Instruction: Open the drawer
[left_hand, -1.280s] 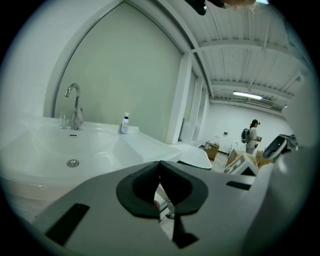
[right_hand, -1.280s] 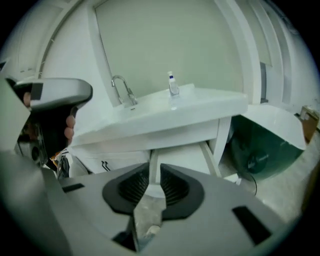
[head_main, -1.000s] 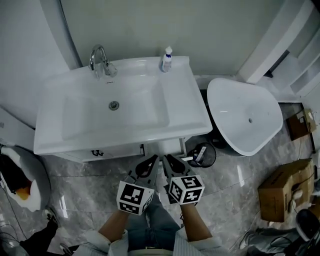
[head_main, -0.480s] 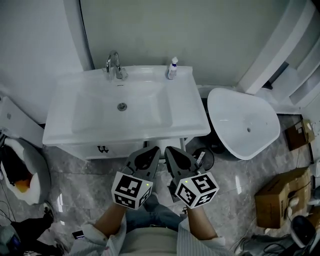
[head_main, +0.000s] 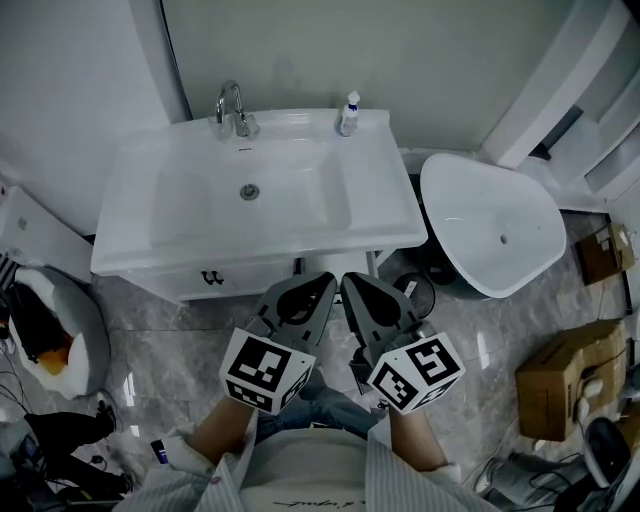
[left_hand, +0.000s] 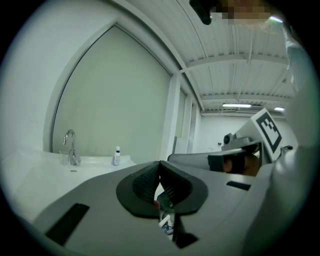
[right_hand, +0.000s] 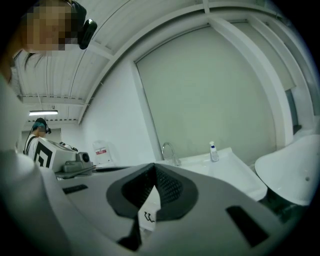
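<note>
In the head view I look down on a white washbasin (head_main: 300, 215) set against a pale wall. Its tap (head_main: 232, 108) is at 11 o'clock and a small bottle (head_main: 348, 113) at 12 on the back rim. The drawer (head_main: 250, 275) sits shut under the basin's front edge, at 11 o'clock from my tools and apart from both. A white tub (head_main: 490, 225) stands at 2 o'clock and cardboard boxes (head_main: 570, 375) at 3, on a grey marbled floor (head_main: 170, 350). The left hand-held gripper (head_main: 318, 287) and right hand-held gripper (head_main: 352, 287) sit side by side, aimed at the basin.

In the left gripper view the jaws meet tip to tip, holding nothing. The tap (left_hand: 70, 145) is at 10 o'clock under a ribbed ceiling (left_hand: 235, 65).

In the right gripper view the jaws are closed and empty. The drawer (right_hand: 147, 216) front shows through the slit below them, and the tub (right_hand: 292, 172) is at 3 o'clock.
</note>
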